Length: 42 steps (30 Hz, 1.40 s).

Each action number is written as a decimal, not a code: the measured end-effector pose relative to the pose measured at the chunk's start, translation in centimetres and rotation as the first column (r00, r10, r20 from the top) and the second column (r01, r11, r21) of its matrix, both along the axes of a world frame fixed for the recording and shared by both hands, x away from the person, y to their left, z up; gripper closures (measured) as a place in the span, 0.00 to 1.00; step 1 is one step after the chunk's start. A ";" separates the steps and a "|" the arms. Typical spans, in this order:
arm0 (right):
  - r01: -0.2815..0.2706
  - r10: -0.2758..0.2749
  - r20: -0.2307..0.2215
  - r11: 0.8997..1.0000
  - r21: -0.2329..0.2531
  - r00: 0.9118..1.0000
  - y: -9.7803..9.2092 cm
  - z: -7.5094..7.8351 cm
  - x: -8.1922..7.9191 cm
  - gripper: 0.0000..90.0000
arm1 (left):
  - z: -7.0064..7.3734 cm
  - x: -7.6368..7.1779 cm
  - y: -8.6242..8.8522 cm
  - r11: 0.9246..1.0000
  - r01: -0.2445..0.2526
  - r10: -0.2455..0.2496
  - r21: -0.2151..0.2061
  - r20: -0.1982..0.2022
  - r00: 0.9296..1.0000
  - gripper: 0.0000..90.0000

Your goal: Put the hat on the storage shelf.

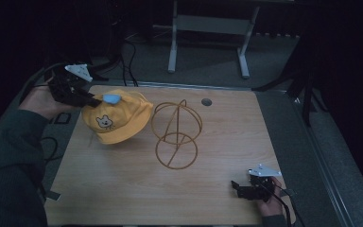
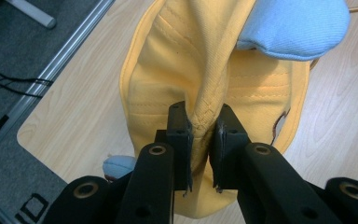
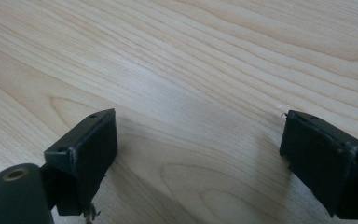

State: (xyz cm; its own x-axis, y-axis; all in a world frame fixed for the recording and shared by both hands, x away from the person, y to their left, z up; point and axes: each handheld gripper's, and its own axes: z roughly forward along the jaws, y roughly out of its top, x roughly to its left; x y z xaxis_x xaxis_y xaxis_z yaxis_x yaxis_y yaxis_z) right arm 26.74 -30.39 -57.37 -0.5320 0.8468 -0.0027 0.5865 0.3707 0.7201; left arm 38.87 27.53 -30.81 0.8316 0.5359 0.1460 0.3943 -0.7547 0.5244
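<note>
Yellow hat (image 1: 116, 117) is pinched by the left gripper (image 2: 200, 133) near the desk's (image 1: 123, 189) far-left corner; the right gripper (image 3: 198, 140) is spread wide.

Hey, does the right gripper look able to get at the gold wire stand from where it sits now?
Probably yes. The right gripper rests open near the table's front edge, with bare wood between it and the wire stand. The yellow hat sits left of that path.

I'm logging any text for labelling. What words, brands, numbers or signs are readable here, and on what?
None can be read. The yellow fabric cap with blue ears carries only a small bear-face picture, no letters. The gold wire stand, light wooden table and the black left gripper pinching the cap bear no markings.
</note>
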 end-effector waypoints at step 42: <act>0.001 -0.001 -0.002 1.000 0.001 1.000 0.0 0.0 0.0 0.12 | 5.3 -0.6 -3.2 0.997 0.076 -0.077 0.020 0.068 0.995 0.88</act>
